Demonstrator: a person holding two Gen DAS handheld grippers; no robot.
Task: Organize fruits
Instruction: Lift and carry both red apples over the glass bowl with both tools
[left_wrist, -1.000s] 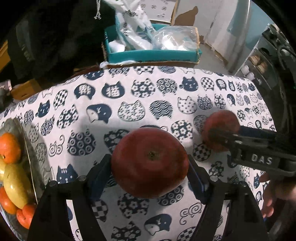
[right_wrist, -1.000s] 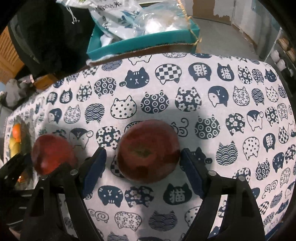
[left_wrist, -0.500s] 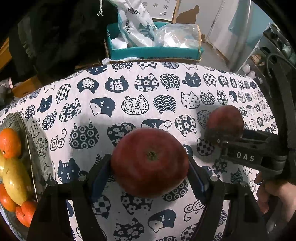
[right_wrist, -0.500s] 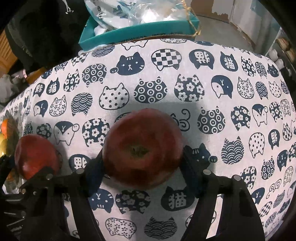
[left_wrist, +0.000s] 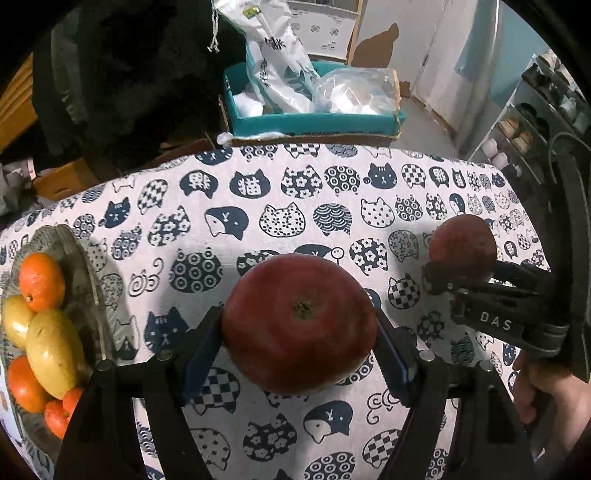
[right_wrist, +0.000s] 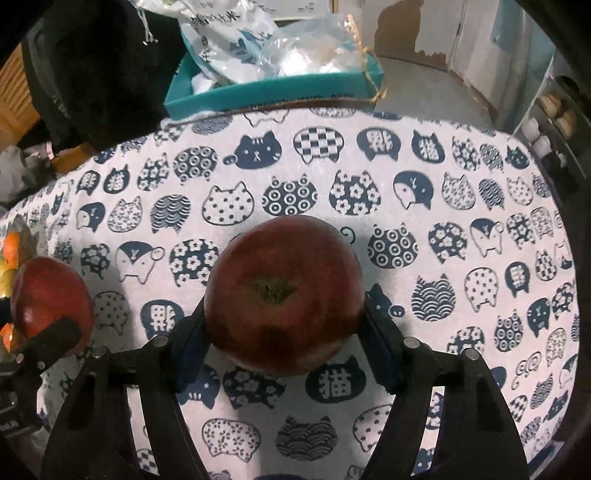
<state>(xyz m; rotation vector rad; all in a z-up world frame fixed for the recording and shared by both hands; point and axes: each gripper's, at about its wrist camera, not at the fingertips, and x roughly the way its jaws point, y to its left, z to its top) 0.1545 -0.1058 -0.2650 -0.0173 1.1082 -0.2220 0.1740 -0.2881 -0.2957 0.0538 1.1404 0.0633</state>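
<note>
My left gripper (left_wrist: 299, 332) is shut on a big red apple (left_wrist: 299, 321), held stem-end up just above the cat-print tablecloth (left_wrist: 280, 206). My right gripper (right_wrist: 284, 317) is shut on a second red apple (right_wrist: 284, 284), its pads pressing both sides. Each view shows the other apple too: the right one (left_wrist: 463, 247) at the right edge, the left one (right_wrist: 51, 295) at the far left. A glass fruit dish (left_wrist: 74, 243) at the left edge holds oranges (left_wrist: 40, 280) and yellow-green fruit (left_wrist: 55, 350).
A teal box (left_wrist: 314, 122) full of plastic bags stands beyond the table's far edge. A dark garment (left_wrist: 129, 74) hangs at the back left. Shelving (left_wrist: 524, 129) stands at the right. A hand (left_wrist: 546, 398) grips the right tool.
The right jaws closed from a gap on each side to pressing on their apple, which then rose off the cloth. The left gripper with its apple lifted slightly.
</note>
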